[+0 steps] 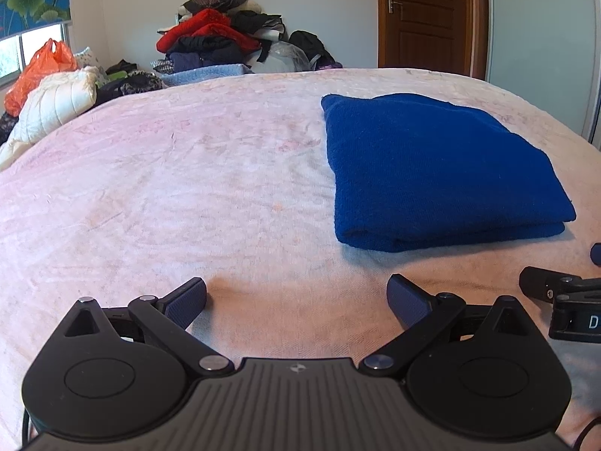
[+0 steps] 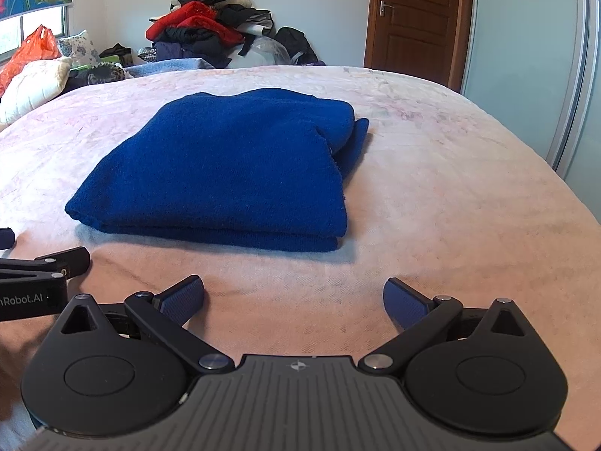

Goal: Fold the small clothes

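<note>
A dark blue knit garment [image 1: 432, 165] lies folded into a thick rectangle on the pink bedspread [image 1: 188, 188]; it also shows in the right wrist view [image 2: 233, 165], with a bunched part at its far right corner. My left gripper [image 1: 296, 300] is open and empty, low over the bedspread, near and to the left of the garment's near edge. My right gripper [image 2: 293, 300] is open and empty, just in front of the garment's near edge. Each gripper shows at the edge of the other's view: the right one [image 1: 559, 300] and the left one [image 2: 41, 278].
A pile of mixed clothes [image 1: 221, 34] stands against the far wall. A white quilted cushion [image 1: 56, 101] and an orange plastic bag [image 1: 37, 67] lie at the far left. A wooden door [image 1: 424, 15] and a pale wardrobe [image 2: 526, 56] are at the right.
</note>
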A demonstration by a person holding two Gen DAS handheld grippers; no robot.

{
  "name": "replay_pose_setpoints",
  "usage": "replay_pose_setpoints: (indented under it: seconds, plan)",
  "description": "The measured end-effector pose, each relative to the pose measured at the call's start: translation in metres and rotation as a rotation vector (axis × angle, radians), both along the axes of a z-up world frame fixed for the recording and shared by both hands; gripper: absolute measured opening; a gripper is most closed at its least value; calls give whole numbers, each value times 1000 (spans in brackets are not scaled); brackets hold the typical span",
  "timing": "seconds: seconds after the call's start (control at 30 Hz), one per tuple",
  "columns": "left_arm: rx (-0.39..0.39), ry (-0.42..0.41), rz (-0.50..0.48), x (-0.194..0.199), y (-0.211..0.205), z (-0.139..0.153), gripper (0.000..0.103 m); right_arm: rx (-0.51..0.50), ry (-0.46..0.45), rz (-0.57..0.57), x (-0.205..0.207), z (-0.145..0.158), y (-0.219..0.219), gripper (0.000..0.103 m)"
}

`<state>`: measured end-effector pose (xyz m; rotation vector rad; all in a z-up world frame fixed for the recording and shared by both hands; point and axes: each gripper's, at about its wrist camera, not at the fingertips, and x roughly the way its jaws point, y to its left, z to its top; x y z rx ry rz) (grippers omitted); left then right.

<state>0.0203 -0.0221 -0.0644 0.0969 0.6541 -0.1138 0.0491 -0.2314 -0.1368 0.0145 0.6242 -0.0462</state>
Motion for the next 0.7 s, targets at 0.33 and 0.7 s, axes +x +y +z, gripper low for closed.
replay_pose_setpoints:
  seconds: [0.33,0.7]
  plan:
    - [-26,10,1,2,5,-1,103,2,-1,0,-1,0,2,103]
    - [-26,10,1,2,5,-1,103,2,-1,0,-2,0,3,103]
